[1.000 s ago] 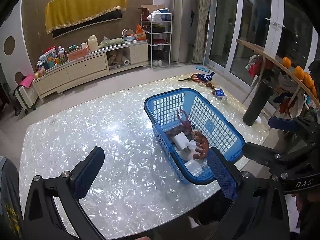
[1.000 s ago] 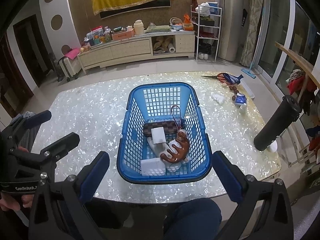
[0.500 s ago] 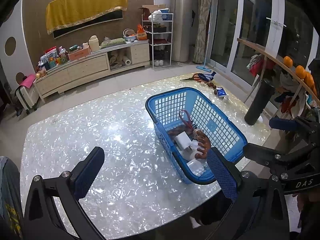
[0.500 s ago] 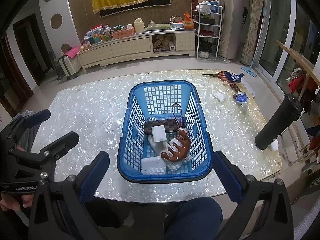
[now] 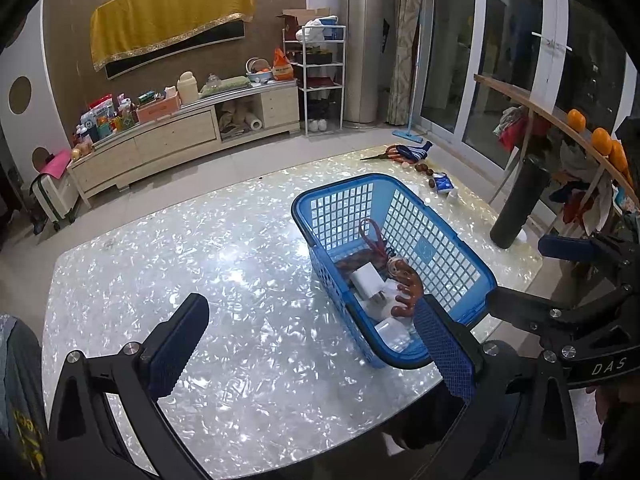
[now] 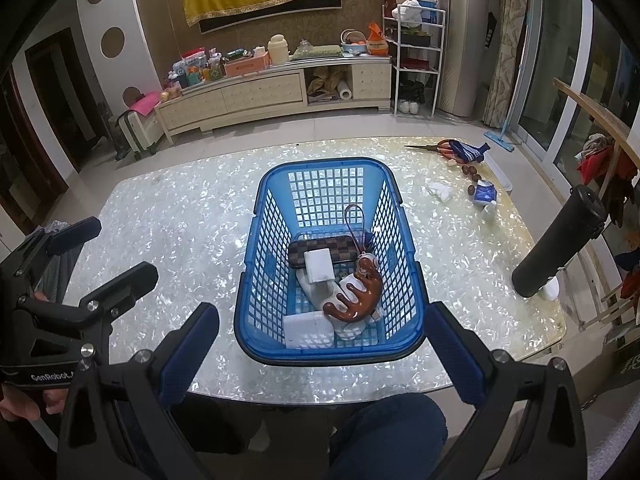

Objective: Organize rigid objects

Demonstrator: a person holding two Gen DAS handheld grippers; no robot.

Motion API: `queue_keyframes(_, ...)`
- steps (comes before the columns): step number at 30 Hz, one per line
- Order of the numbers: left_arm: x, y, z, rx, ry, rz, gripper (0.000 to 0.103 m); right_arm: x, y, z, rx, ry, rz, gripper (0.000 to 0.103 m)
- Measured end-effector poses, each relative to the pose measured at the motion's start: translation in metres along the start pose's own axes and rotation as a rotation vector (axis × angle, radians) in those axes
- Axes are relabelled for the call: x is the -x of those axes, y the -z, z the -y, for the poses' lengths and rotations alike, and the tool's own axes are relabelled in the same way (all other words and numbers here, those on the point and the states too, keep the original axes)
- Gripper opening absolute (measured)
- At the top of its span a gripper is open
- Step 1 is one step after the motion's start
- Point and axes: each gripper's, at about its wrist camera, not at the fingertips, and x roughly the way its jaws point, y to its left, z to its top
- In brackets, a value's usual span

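Note:
A blue plastic basket (image 6: 264, 248) (image 5: 452, 264) stands on the pearly table near its front edge. Inside it lie a brown claw hair clip (image 6: 358, 292) (image 5: 408, 292), a white charger block (image 6: 319, 264) (image 5: 368, 280), a checkered brown case (image 6: 340, 250), a flat white box (image 6: 308, 330) and a thin cord loop. My right gripper (image 6: 320, 354) hangs open just in front of the basket, holding nothing. My left gripper (image 5: 310, 350) is open over the bare table, left of the basket, and is also empty. Each gripper shows in the other's view, the left gripper (image 6: 100, 258) and the right gripper (image 5: 540, 276).
A black cylinder (image 6: 560, 244) stands at the table's right edge. Scissors (image 6: 444, 146), some nuts, a blue carton (image 6: 484, 194) and a crumpled tissue (image 6: 440, 191) lie at the far right corner. A person's leg in blue trousers (image 6: 384, 436) is below the front edge.
Both views have drifted only slightly. The basket, its contents and both open grippers stay as they were.

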Motion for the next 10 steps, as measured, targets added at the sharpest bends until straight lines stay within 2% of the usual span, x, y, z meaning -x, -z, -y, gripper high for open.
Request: queue_keyframes(10, -0.0001, 0.0009, -0.0048, -0.014, 0.001, 0.007, 0.103, -0.0023, 0.0004, 0.0009, 0.003, -0.005, -0.014, 0.102)
